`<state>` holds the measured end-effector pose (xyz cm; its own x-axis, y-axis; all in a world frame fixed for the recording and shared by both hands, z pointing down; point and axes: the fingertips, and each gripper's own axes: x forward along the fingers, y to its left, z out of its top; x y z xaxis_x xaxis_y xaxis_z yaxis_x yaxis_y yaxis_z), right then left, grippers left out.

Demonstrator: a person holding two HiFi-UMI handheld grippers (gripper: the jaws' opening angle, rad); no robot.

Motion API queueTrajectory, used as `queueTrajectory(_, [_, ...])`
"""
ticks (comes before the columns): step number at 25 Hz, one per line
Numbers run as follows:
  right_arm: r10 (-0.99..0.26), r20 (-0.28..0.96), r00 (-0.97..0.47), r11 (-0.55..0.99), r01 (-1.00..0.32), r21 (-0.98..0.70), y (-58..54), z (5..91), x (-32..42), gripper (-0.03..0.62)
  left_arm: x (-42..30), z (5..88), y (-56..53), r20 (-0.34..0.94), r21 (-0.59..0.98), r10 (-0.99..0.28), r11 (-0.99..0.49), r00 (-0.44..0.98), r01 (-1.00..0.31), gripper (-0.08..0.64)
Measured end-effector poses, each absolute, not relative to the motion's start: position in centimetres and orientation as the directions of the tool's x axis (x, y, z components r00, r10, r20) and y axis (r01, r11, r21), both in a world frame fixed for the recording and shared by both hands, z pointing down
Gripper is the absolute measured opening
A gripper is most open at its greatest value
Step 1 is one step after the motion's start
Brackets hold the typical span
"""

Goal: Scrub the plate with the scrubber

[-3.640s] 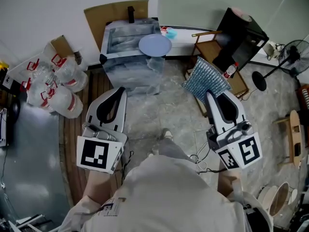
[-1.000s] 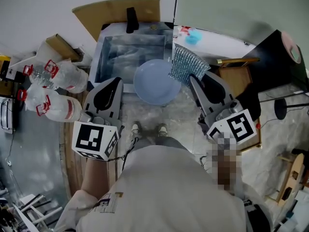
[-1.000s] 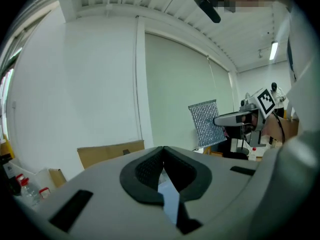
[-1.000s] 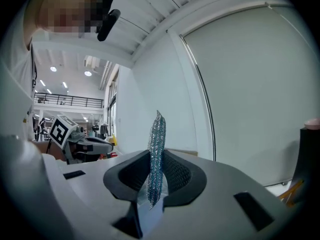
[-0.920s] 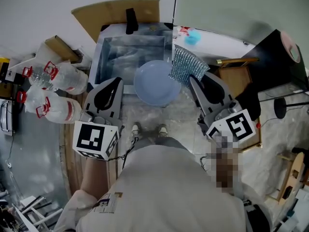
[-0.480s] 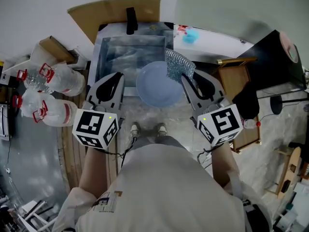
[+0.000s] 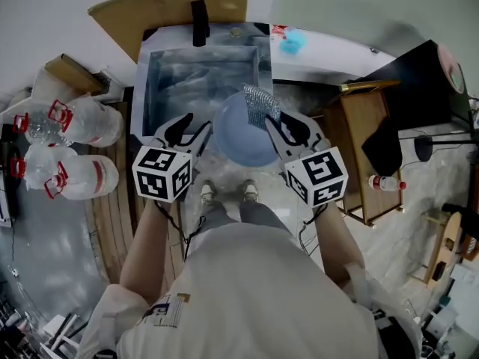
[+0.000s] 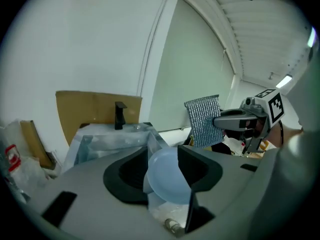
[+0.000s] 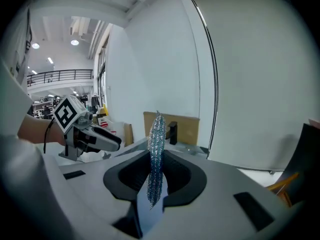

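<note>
A light blue plate (image 7: 241,132) rests at the front right corner of the steel sink (image 7: 196,72). My left gripper (image 7: 193,130) is at the plate's left rim. Its jaws have just been opening and stand apart. In the left gripper view the plate (image 8: 167,181) fills the gap between them, and I see no pad pressing on it. My right gripper (image 7: 271,122) is shut on a silver mesh scrubber (image 7: 260,105), which stands upright over the plate's far right part. In the right gripper view the scrubber (image 9: 155,156) is seen edge-on between the jaws.
A black faucet (image 7: 198,22) stands at the sink's back, in front of a cardboard sheet (image 7: 168,6). Large water bottles (image 7: 71,148) lie at the left. A wooden stand (image 7: 367,148) and a black case (image 7: 419,81) are at the right. The person's feet (image 7: 224,193) are just below the plate.
Both grippers have moved down and in toward the plate. The left jaws have gone from shut to apart at the plate's rim. The scrubber now overlaps the plate.
</note>
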<state>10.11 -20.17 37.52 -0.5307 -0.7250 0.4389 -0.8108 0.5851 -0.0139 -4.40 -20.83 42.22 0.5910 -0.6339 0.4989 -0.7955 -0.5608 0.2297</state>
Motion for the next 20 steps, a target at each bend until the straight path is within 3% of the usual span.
queueTrajectory(5, [-0.659, 0.521, -0.543, 0.583, -0.806, -0.103, -20.9, 42.6, 8.5, 0.097, -4.2, 48.9, -21.1, 0.566, 0.382, -0.544, -0.492, 0.619, -0.782, 0.21])
queueTrajectory(20, [-0.428, 0.691, -0.582, 0.587, -0.76, -0.277, -20.7, 54.6, 5.0, 0.097, -2.2, 61.1, -20.7, 0.665, 0.566, -0.343, -0.348, 0.663, -0.747, 0.235])
